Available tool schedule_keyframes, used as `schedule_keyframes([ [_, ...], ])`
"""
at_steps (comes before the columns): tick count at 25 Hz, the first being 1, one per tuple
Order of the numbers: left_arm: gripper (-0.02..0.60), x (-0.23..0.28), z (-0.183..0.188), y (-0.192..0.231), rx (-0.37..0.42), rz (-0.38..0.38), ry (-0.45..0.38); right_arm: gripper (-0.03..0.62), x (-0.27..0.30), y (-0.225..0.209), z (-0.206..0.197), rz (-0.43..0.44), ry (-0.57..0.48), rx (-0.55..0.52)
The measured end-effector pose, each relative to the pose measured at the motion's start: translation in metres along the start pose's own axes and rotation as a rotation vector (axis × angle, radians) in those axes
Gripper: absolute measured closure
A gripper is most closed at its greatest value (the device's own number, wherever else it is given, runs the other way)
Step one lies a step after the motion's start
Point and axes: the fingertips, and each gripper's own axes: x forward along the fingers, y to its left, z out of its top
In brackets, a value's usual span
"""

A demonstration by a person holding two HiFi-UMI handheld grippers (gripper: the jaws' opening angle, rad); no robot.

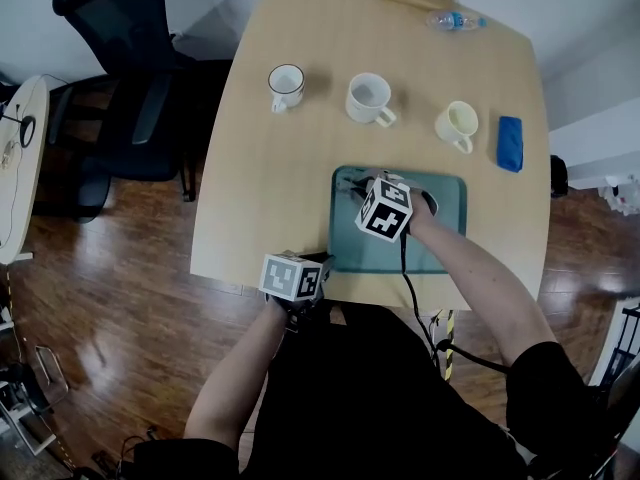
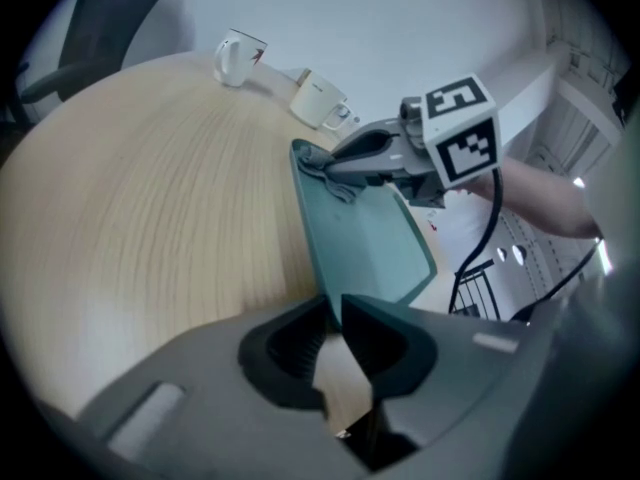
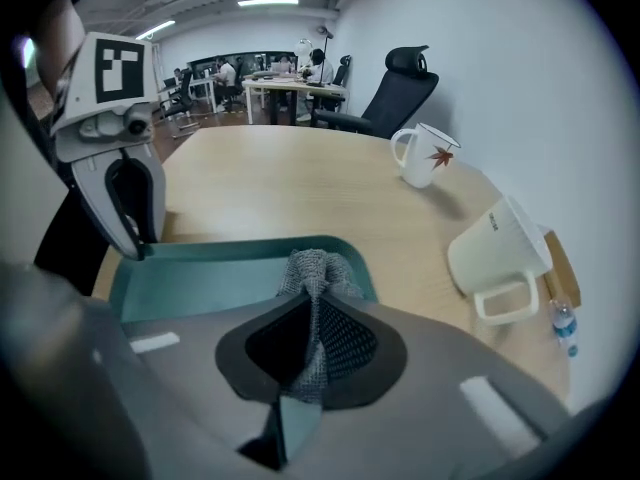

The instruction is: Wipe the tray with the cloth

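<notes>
We hold the grey cloth (image 3: 312,268) in our right gripper (image 3: 308,313). Its jaws are clamped on a bunched fold, and the loose end pokes out past the tips onto the teal tray (image 3: 200,273). The tips sit at the tray's far left corner. Our left gripper (image 2: 335,308) is closed on the rim at the tray's near left corner, pinching the edge between its tips. Ahead of the right gripper on the wooden table (image 1: 270,188) stands a mug with a red leaf (image 3: 425,155), and nearer on its right a plain white mug (image 3: 497,253). A cream mug (image 1: 457,124) stands further to the right.
</notes>
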Motion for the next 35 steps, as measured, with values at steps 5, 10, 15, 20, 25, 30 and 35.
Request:
schedule_keyframes([
  [5, 0.528, -0.002, -0.001, 0.003, -0.011, 0.016, 0.000, 0.568, -0.024, 0.081, -0.022, 0.135, -0.039, 0.010],
  [10, 0.528, 0.001, 0.000, 0.002, -0.009, 0.042, 0.009, 0.568, -0.042, 0.148, -0.043, 0.224, -0.074, -0.058],
  [15, 0.526, 0.001, -0.002, 0.001, 0.006, 0.074, 0.028, 0.568, -0.045, 0.163, -0.048, 0.266, -0.090, -0.073],
  [20, 0.502, 0.002, 0.003, 0.000, 0.066, 0.126, 0.067, 0.568, -0.046, 0.163, -0.047, 0.301, -0.088, -0.086],
  [25, 0.520, 0.005, 0.002, 0.004, 0.126, 0.191, 0.130, 0.568, -0.038, 0.131, -0.045, 0.246, -0.072, -0.148],
  [30, 0.523, 0.007, -0.001, 0.001, 0.160, 0.225, 0.173, 0.568, -0.020, 0.033, -0.044, 0.140, -0.046, -0.067],
  [35, 0.523, 0.008, 0.002, 0.000, 0.173, 0.228, 0.182, 0.568, -0.012, -0.034, -0.042, 0.069, -0.016, -0.043],
])
